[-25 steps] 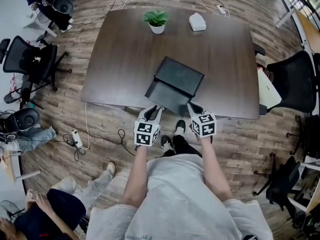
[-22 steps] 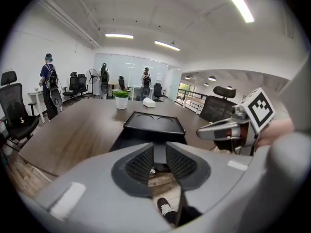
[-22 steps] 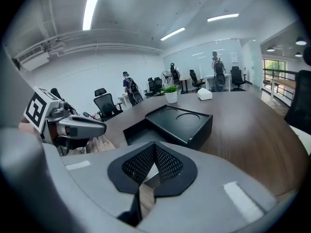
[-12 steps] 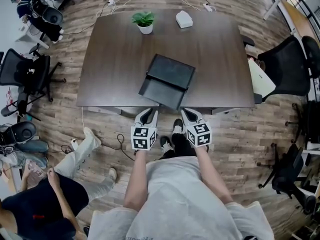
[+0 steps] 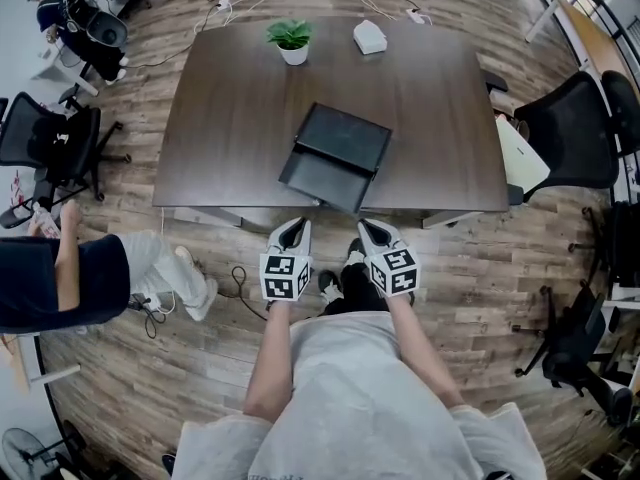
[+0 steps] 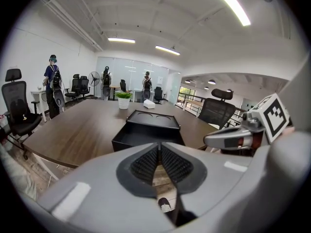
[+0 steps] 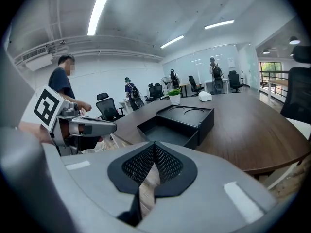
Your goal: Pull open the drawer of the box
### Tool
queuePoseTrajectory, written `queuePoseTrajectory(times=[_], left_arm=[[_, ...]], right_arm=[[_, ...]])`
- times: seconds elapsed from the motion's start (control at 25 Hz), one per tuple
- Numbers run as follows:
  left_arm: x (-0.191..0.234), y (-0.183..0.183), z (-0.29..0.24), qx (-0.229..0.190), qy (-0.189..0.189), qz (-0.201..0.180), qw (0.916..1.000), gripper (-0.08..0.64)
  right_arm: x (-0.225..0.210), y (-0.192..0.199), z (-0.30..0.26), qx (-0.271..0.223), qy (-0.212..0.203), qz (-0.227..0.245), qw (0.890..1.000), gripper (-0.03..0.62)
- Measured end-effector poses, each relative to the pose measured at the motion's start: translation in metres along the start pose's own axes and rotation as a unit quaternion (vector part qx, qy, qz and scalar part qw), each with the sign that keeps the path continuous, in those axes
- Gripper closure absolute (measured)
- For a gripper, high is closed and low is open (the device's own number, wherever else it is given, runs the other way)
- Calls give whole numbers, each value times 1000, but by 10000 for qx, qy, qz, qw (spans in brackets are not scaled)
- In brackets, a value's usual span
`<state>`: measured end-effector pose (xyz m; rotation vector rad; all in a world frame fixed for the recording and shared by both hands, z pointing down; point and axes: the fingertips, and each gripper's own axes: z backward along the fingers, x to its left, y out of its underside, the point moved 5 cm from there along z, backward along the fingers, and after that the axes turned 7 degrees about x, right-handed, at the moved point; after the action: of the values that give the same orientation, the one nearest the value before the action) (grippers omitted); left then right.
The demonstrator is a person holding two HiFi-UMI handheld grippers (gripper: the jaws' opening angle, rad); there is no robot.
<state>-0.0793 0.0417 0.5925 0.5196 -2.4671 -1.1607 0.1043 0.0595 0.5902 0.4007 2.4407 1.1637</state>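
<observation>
- Centrally: flat black box [image 5: 345, 138] on dark wooden table [image 5: 230, 108], drawer [image 5: 322, 180] open toward the table's near edge.
- Just off that edge: left gripper [image 5: 293, 230], right gripper [image 5: 368, 230], jaws pressed together, empty.

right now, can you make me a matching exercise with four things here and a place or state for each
1 drawer
2 potted plant
3 white block
4 left claw

A shut on nothing, short of the table
B green, at the table's far edge
C pulled out of the black box
D far edge, right of the potted plant

Pairs: 1-C, 2-B, 3-D, 4-A
</observation>
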Motion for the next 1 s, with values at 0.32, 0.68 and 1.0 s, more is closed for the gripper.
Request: queuePoseTrajectory(times=[0.32, 0.68, 1.0], left_arm=[[-1, -6, -9, -53, 171, -173, 9997, 506], [13, -10, -24, 154, 118, -131, 9997, 506], [19, -16, -29, 188, 134, -115, 9997, 506]], right_arm=[[-7, -1, -4, -90, 50, -26, 9999, 592], [-8, -9, -21, 71, 37, 198, 9998, 592], [-14, -19, -24, 51, 51, 152, 9999, 592]])
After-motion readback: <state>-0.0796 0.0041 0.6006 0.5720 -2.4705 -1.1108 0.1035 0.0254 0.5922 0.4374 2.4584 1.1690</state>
